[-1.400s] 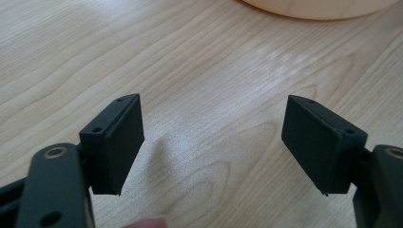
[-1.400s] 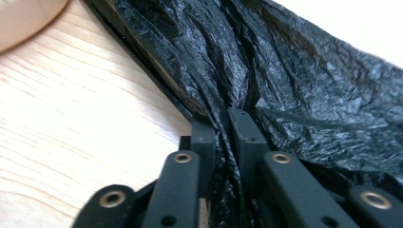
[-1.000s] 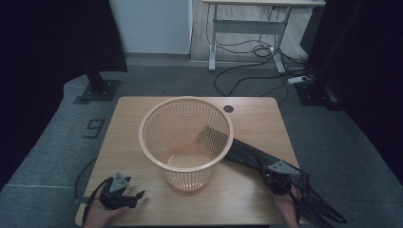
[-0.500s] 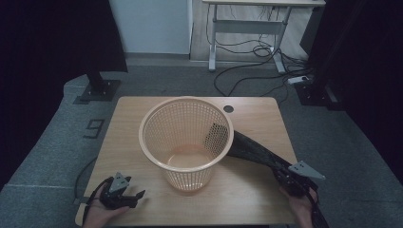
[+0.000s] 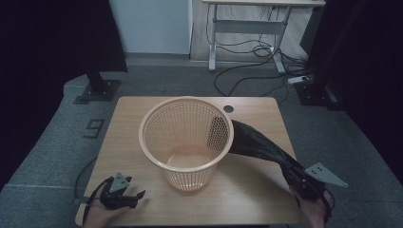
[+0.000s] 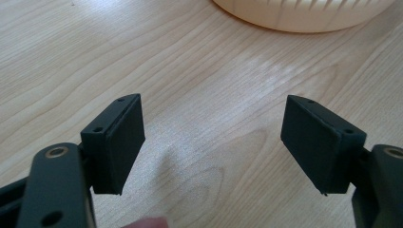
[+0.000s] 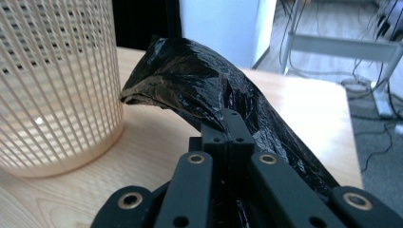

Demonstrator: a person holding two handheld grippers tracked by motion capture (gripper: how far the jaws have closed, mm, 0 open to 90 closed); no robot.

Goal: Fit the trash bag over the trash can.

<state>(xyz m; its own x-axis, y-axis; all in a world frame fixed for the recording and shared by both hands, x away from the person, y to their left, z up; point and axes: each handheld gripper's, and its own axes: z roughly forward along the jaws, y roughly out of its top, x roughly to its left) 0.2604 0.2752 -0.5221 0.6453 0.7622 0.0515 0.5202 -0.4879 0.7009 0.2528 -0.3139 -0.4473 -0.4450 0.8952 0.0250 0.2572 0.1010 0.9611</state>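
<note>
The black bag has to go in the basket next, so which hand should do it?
The right, most likely. The right gripper already has its fingers shut on the black bag, whose far end lies beside the basket. The left gripper rests open on the table, holding nothing.

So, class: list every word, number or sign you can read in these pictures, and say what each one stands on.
"9": a dark figure on the grey floor mat, left of the table.
The basket and the black bag show no lettering.
</note>
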